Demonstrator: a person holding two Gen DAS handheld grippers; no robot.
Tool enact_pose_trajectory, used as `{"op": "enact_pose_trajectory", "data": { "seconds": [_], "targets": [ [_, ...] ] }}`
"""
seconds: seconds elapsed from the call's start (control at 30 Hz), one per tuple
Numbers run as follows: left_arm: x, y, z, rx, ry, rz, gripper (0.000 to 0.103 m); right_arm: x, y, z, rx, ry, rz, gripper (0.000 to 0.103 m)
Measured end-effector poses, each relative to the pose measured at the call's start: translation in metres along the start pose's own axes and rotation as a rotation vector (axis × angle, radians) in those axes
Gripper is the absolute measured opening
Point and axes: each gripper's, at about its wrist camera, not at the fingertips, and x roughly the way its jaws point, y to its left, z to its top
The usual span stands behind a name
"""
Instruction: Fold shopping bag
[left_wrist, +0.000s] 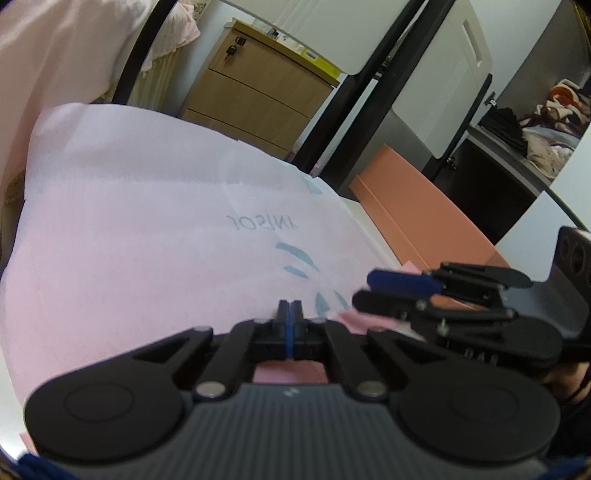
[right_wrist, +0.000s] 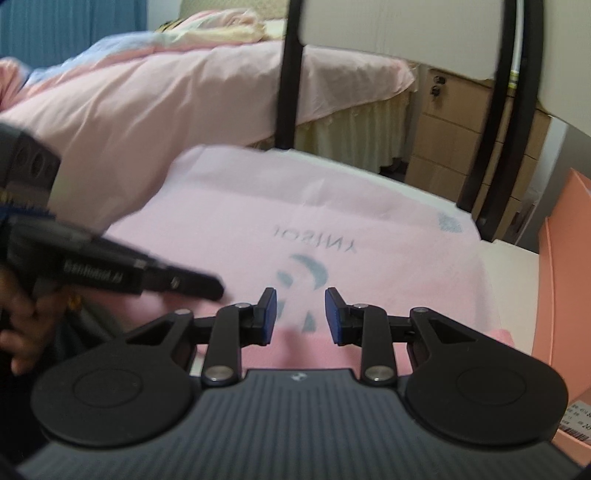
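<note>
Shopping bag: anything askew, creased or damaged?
No damage visible. The pink shopping bag lies flat on the white table, its printed lettering faint and reading upside down from both wrist views. A crease crosses its far half, and its near edge overlaps a darker pink layer.

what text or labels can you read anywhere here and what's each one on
"JOSINY", seen upside down and partly blurred, above a blue-grey logo, on the pink shopping bag.
White lettering on the side of the left gripper: too blurred to read.
Printed label on the orange box: too small to read.
Yellow label on the wooden drawer cabinet: too small to read.
</note>
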Motion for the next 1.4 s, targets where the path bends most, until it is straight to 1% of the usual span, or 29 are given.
{"op": "enact_pose_trajectory", "data": {
  "seconds": [0.2, 0.27, 0.43, 0.57, 0.67, 0.87, 1.0, 1.1, 1.17, 1.3, 1.4],
  "targets": [
    [-0.002, -0.003, -0.001, 0.029, -0.005, 0.017, 0.000, 0.008, 0.015, -0.008, -0.072, 0.060, -0.010, 0.032],
    [-0.003, -0.004, -0.002, 0.035, -0.007, 0.021, 0.001, 0.008, 0.017, -0.008, -0.082, 0.058, -0.013, 0.032],
    [-0.005, -0.009, -0.002, 0.060, -0.018, 0.031, 0.002, 0.008, 0.012, -0.008, -0.050, 0.066, 0.003, 0.032],
    [-0.007, -0.012, -0.004, 0.085, -0.025, 0.045, 0.002, 0.009, 0.001, -0.007, 0.029, 0.080, 0.023, 0.032],
    [-0.007, -0.014, -0.004, 0.098, -0.024, 0.053, 0.002, 0.009, -0.006, -0.008, 0.067, 0.081, 0.005, 0.032],
    [-0.008, -0.017, -0.006, 0.124, -0.031, 0.059, 0.003, 0.008, -0.005, -0.011, 0.036, 0.077, -0.007, 0.032],
    [-0.016, -0.023, -0.008, 0.166, -0.067, 0.048, 0.003, 0.008, -0.006, -0.011, 0.031, 0.079, -0.001, 0.032],
    [-0.026, -0.030, -0.011, 0.200, -0.097, 0.032, 0.008, 0.007, -0.007, -0.011, 0.028, 0.082, 0.008, 0.032],
    [-0.031, -0.035, -0.015, 0.223, -0.109, 0.037, 0.018, 0.006, -0.007, -0.011, 0.024, 0.084, 0.013, 0.032],
    [-0.039, -0.042, -0.023, 0.262, -0.112, 0.051, 0.021, 0.005, -0.009, -0.011, 0.017, 0.086, 0.027, 0.032],
    [-0.043, -0.050, -0.029, 0.308, -0.117, 0.053, 0.027, 0.004, -0.010, -0.011, 0.014, 0.087, 0.038, 0.032]
  ]
}}
